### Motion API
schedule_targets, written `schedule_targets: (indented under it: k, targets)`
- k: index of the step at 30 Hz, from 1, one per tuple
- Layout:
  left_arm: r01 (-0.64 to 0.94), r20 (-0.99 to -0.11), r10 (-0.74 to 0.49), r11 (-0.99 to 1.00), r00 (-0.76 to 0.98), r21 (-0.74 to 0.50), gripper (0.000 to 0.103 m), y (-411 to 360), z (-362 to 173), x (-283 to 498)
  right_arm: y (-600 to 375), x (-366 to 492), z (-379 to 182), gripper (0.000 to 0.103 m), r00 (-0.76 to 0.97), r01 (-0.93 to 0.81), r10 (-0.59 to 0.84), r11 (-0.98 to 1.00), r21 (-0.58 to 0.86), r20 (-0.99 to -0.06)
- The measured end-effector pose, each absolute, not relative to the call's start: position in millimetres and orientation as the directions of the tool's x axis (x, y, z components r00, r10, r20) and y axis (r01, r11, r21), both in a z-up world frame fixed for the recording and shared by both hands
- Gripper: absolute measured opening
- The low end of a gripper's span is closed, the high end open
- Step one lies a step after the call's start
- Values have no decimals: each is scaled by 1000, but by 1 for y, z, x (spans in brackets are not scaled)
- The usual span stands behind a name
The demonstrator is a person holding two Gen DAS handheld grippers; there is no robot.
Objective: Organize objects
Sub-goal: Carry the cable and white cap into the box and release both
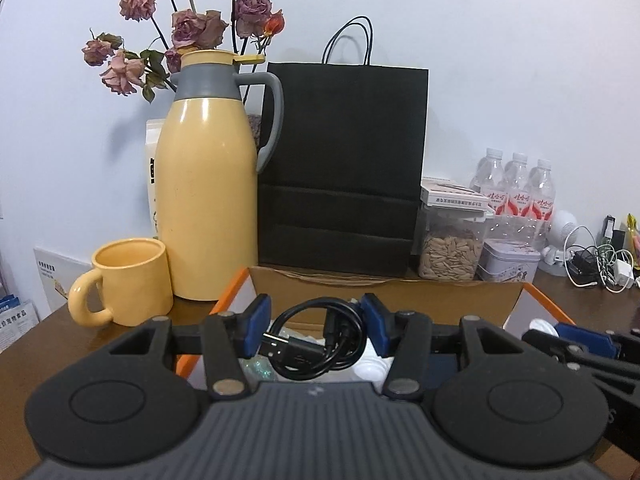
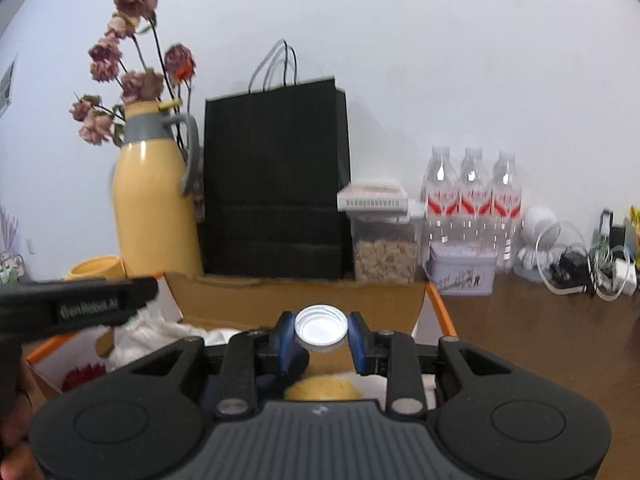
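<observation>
Left gripper is clamped on a coiled black cable, right gripper pinches a white cap, both over the box.

Even indoor light, fisheye bending, slight blur

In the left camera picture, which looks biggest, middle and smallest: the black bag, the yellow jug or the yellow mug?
Largest to smallest:
1. black bag
2. yellow jug
3. yellow mug, though it stands nearest the camera
</observation>
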State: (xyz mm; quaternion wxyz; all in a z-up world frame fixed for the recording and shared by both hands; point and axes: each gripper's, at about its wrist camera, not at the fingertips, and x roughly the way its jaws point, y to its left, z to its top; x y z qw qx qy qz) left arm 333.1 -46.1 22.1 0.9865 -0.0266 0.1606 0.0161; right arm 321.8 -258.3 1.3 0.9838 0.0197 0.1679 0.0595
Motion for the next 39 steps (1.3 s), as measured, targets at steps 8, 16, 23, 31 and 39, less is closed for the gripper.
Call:
schedule_targets:
  k: [8,16,23,31,39]
  targets:
    - [-54,-277,35,997,960,-61,73,-43,21,328,-259,317,-3,34,933,-118,133,991,66,-335]
    - [-80,-211,64,994,975,-69,103,-44,24,316,-261,310,-3,103,938,-91,108,994,67,-329]
    - [-86,-204,64,991,977,-101,103,-38,27,310,-264,309,-2,103,937,-76,98,994,80,-334]
    - [-43,-204,18,992,979,-120,103,-34,32,280,-270,287,3,103,938,-93,113,993,76,-327]
    - [36,-302,-57,997,952,-73,103,-40,16,243,-277,252,-6,103,914,-135,137,990,33,-381]
